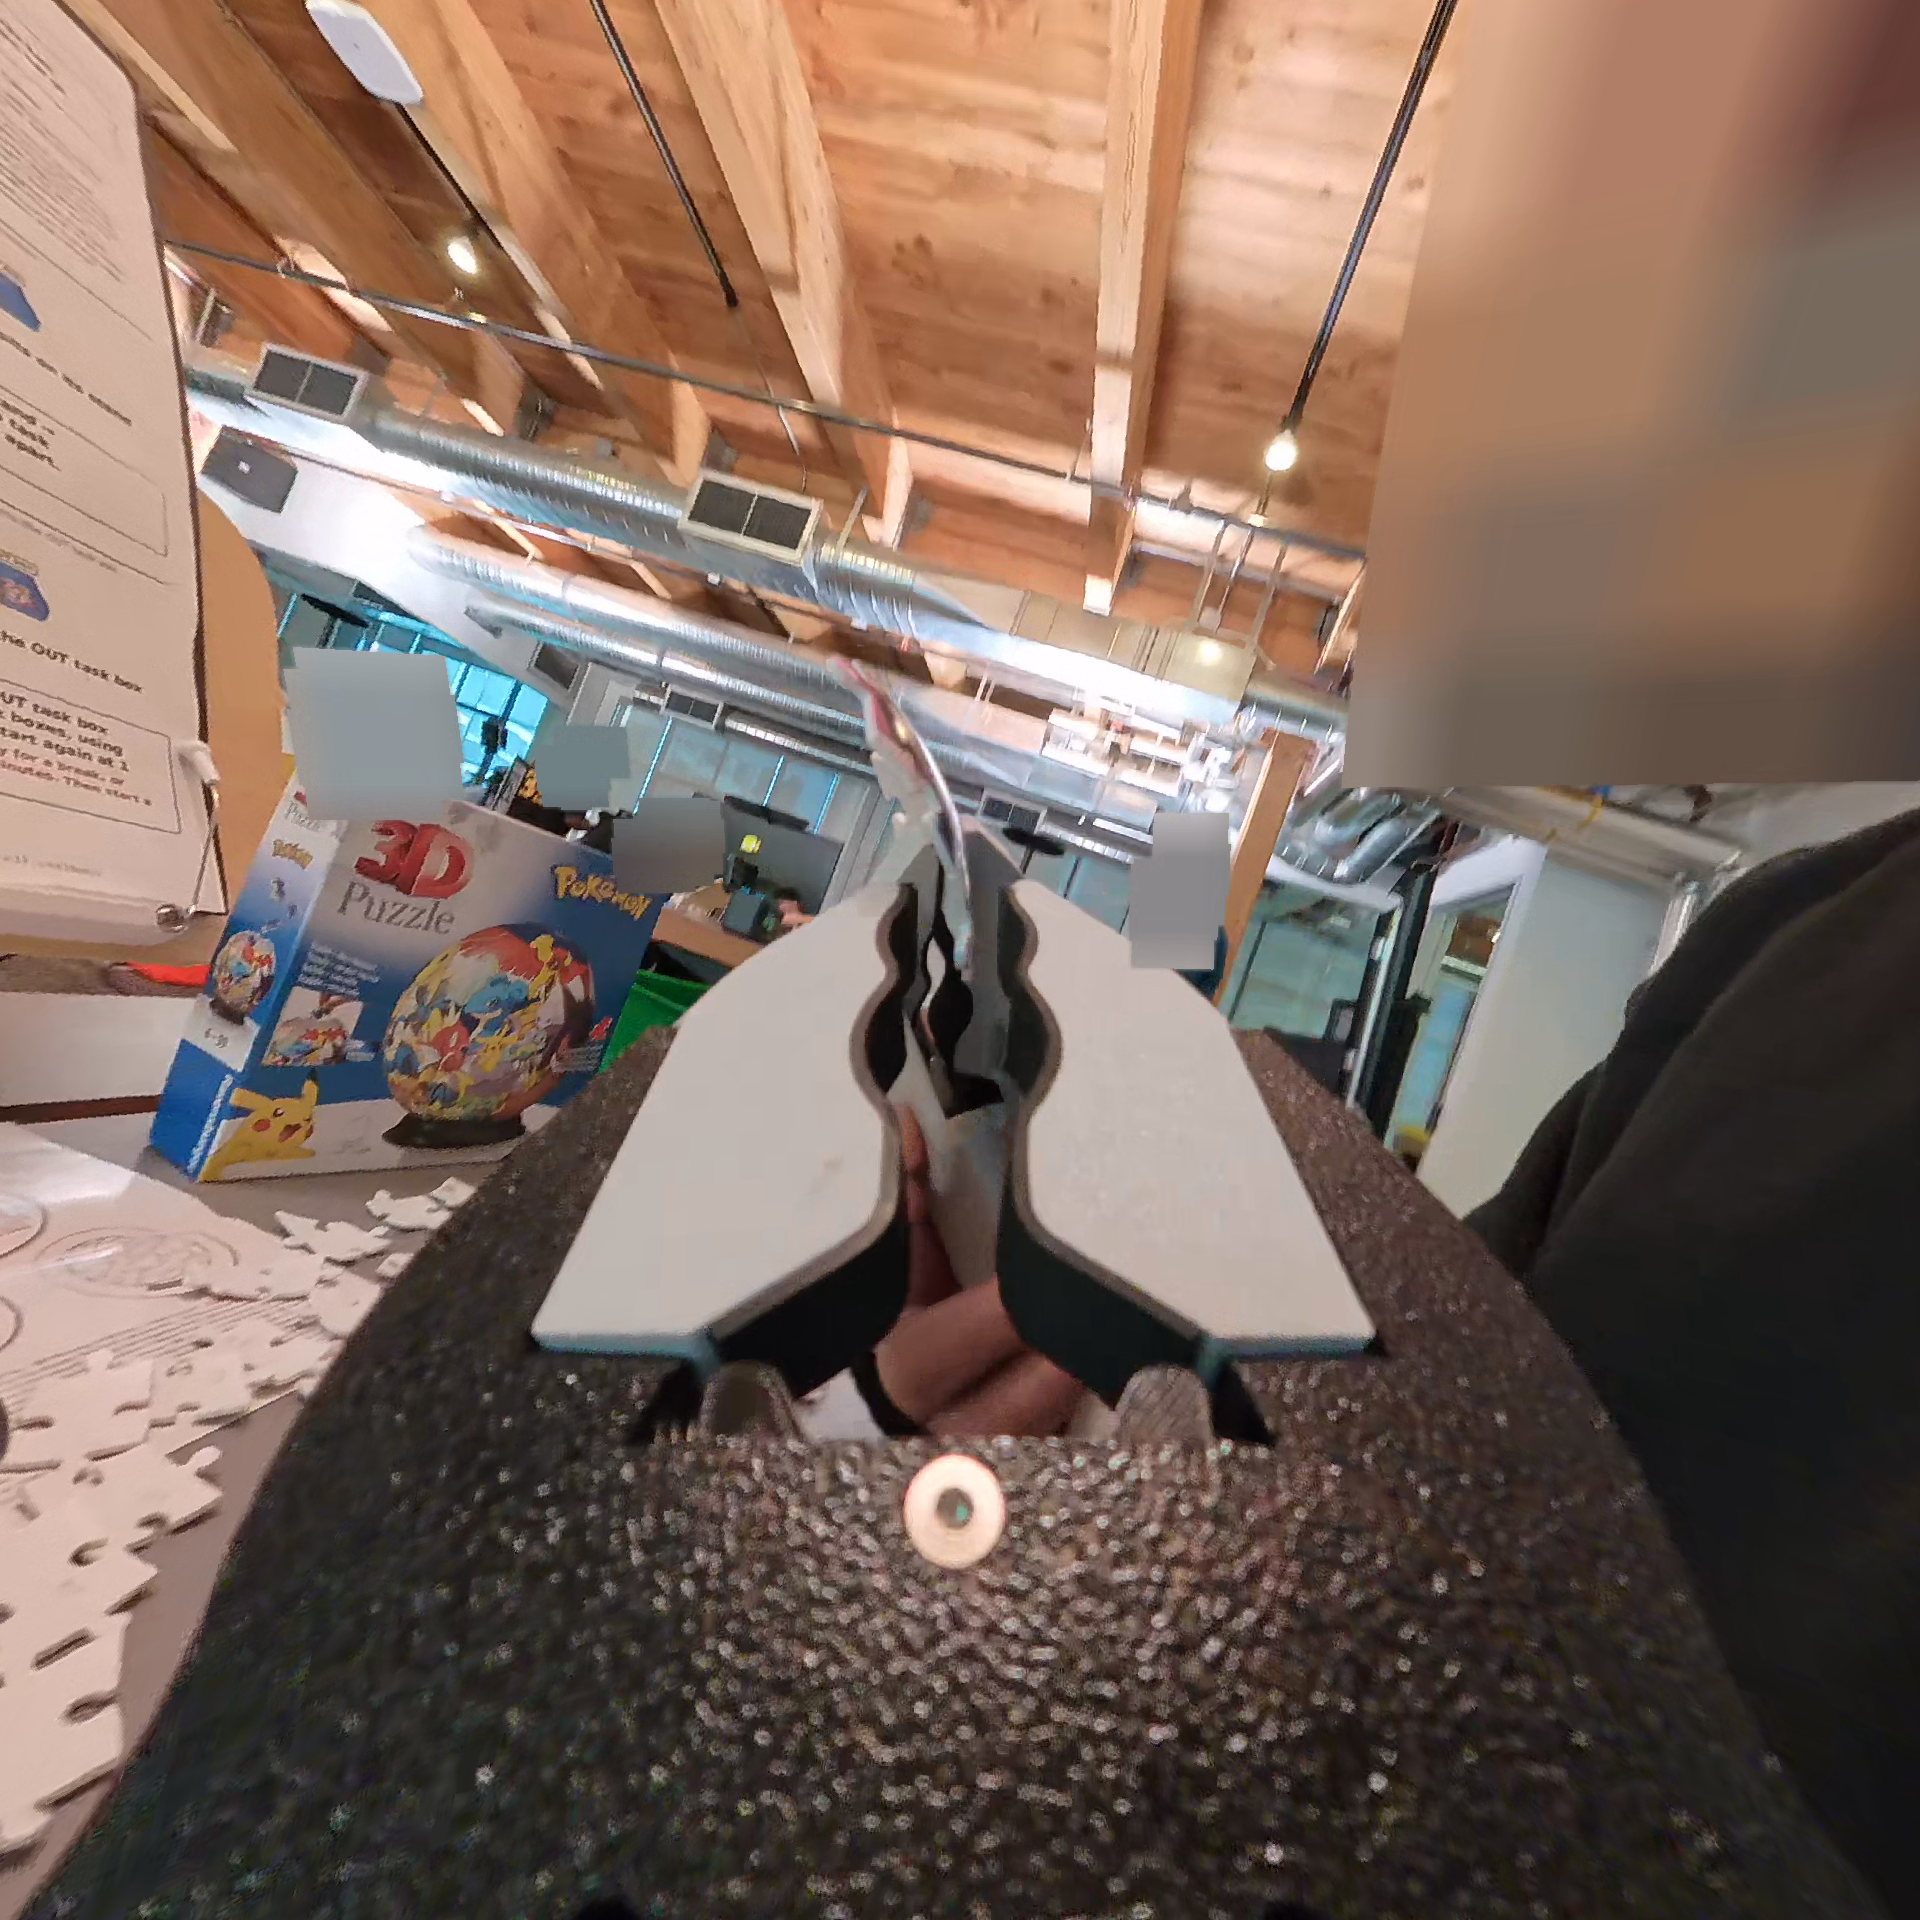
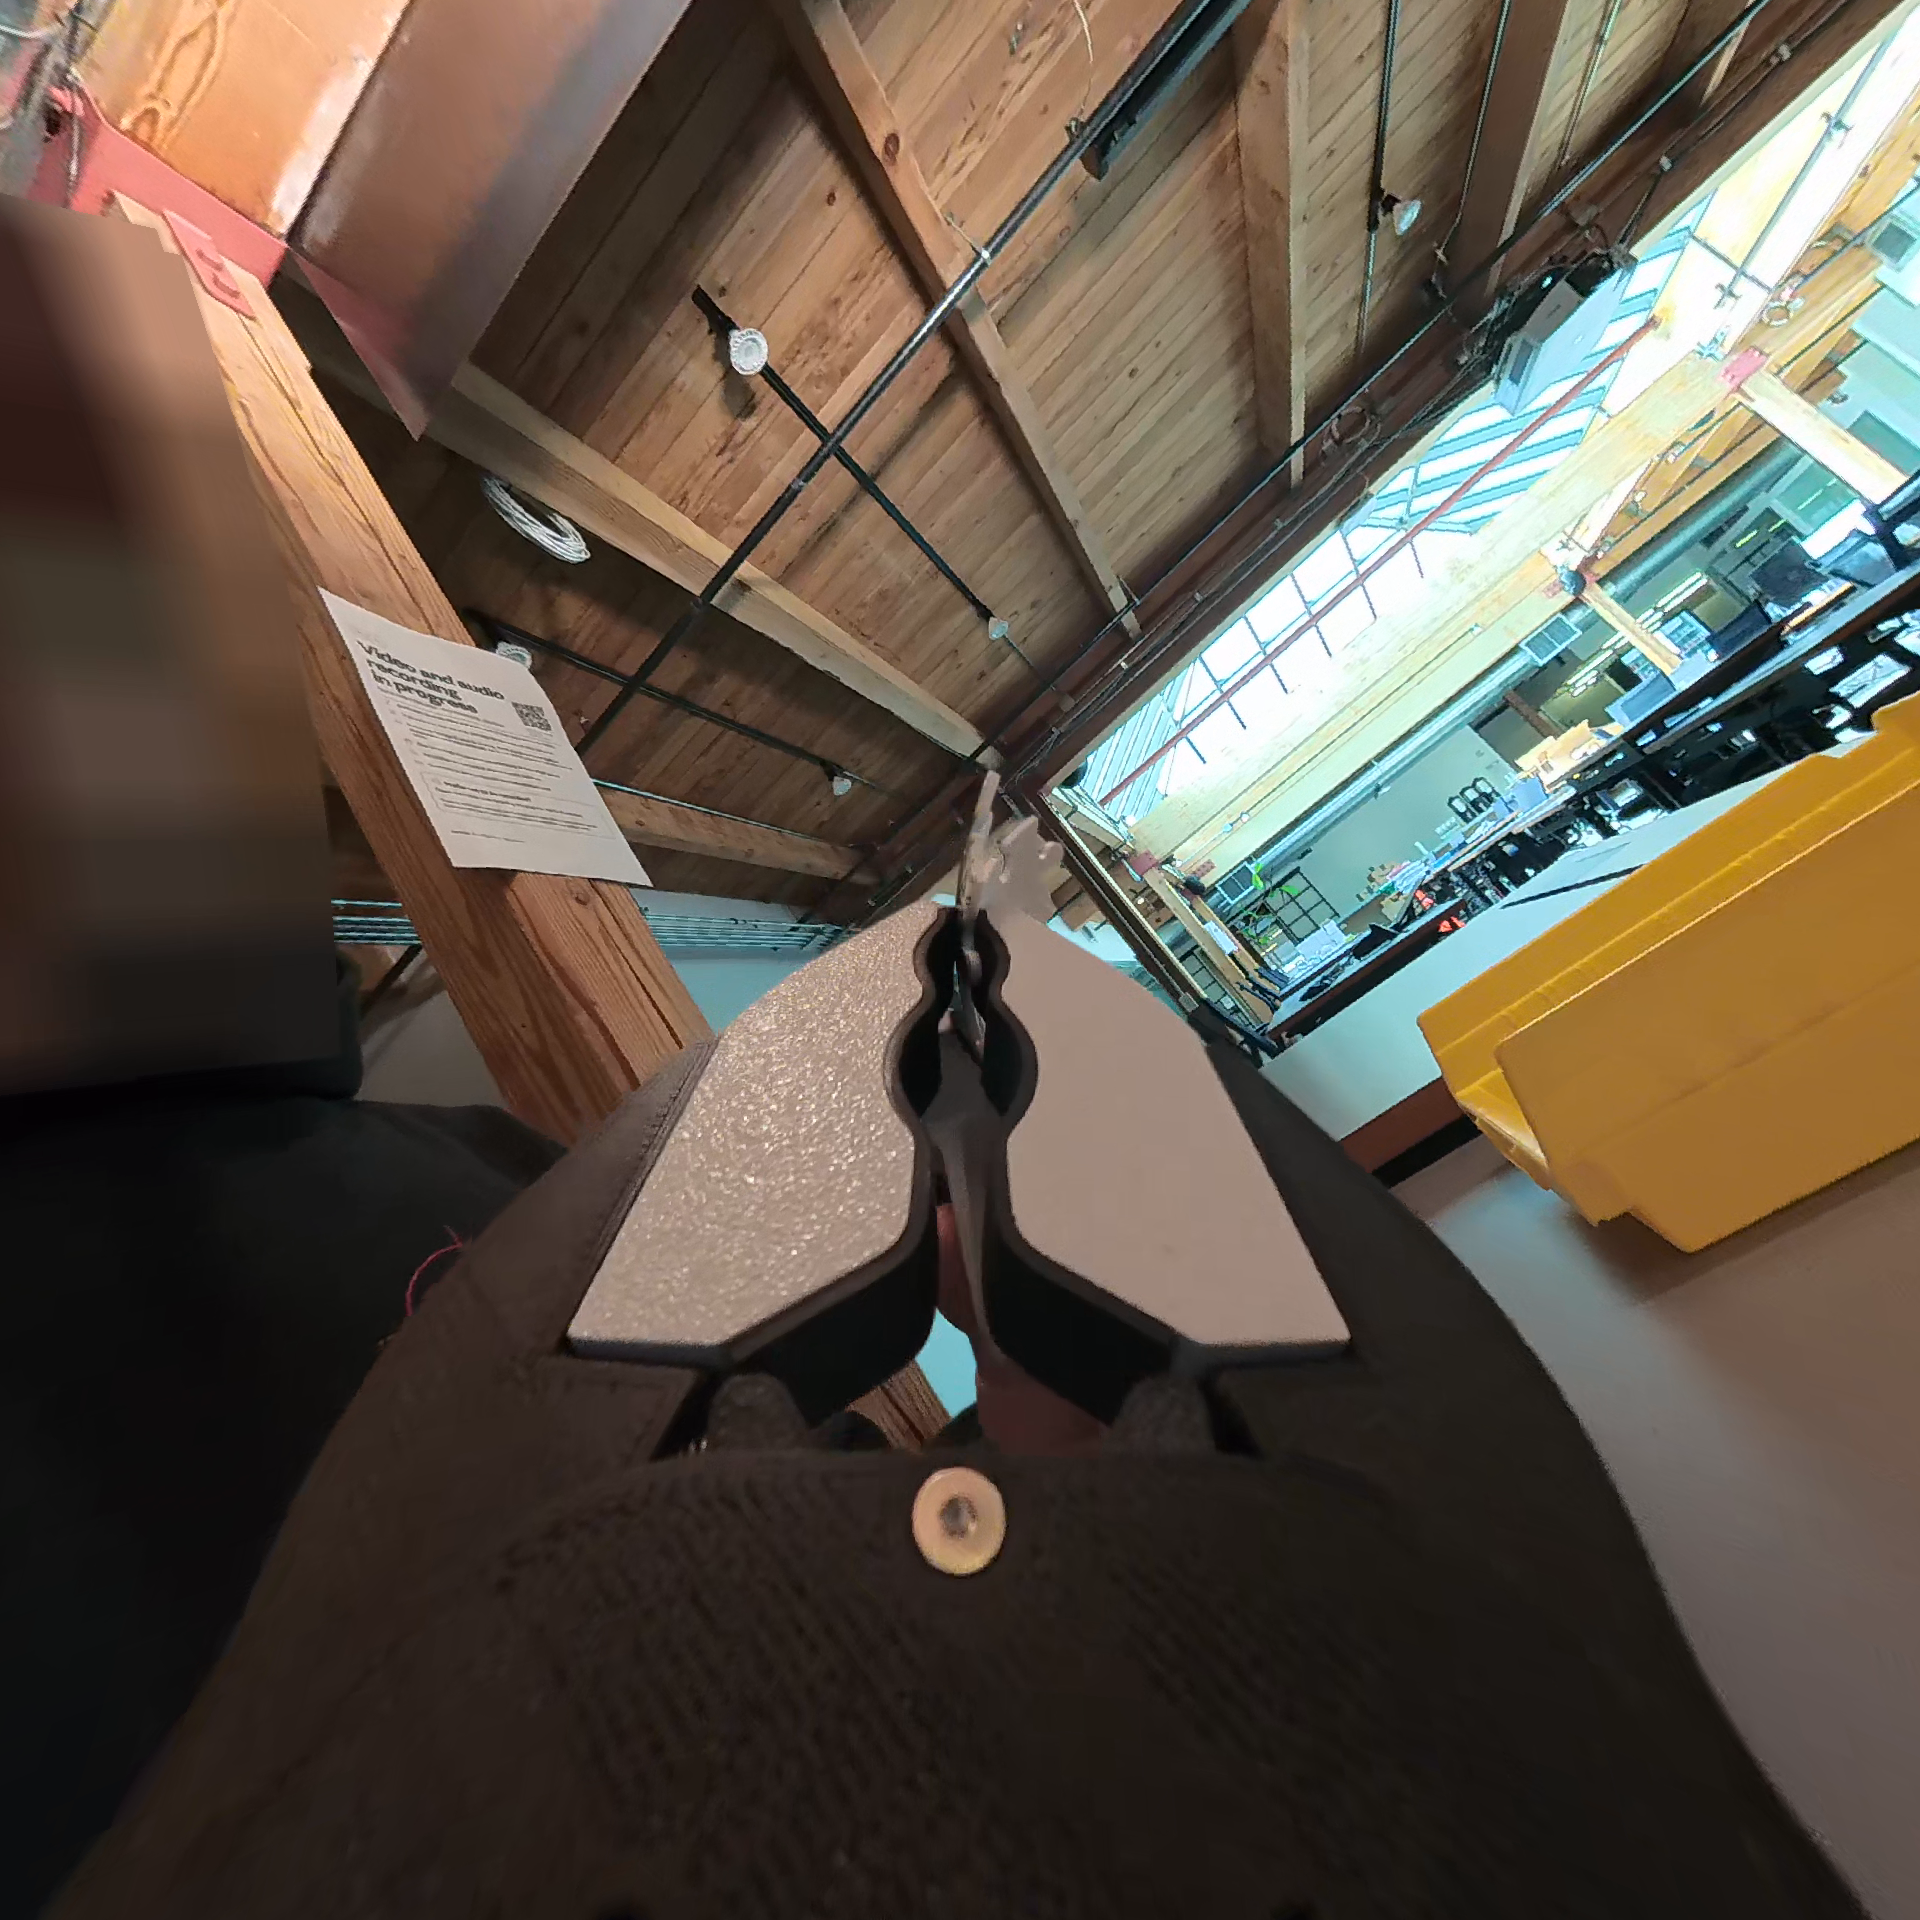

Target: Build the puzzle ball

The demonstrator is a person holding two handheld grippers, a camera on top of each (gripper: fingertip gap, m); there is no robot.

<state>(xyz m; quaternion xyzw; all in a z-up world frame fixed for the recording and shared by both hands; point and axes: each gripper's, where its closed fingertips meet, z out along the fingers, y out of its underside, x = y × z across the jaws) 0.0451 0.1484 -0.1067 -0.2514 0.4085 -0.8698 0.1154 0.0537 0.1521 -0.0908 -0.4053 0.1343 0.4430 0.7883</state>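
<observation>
My left gripper (image 1: 954, 883) is tilted up toward the ceiling and shut on a curved puzzle piece (image 1: 906, 750) that sticks out past the fingertips edge-on. My right gripper (image 2: 971, 914) is also raised and shut on a pale puzzle piece (image 2: 1010, 854) whose knobbed edge shows above the tips. Several loose white puzzle pieces (image 1: 135, 1382) lie face down on the grey table (image 1: 249, 1496) at the lower left of the left wrist view. A hand shows behind the fingers of each gripper.
The blue puzzle box (image 1: 395, 997) stands on the table behind the loose pieces. A printed instruction sheet (image 1: 83, 499) stands at the far left. Yellow bins (image 2: 1704, 997) sit on the table at the right. A wooden post (image 2: 436, 831) with a paper notice stands left. A person in a dark sleeve (image 1: 1704, 1247) is close by. Both grippers' tips are close together, under 4 cm apart.
</observation>
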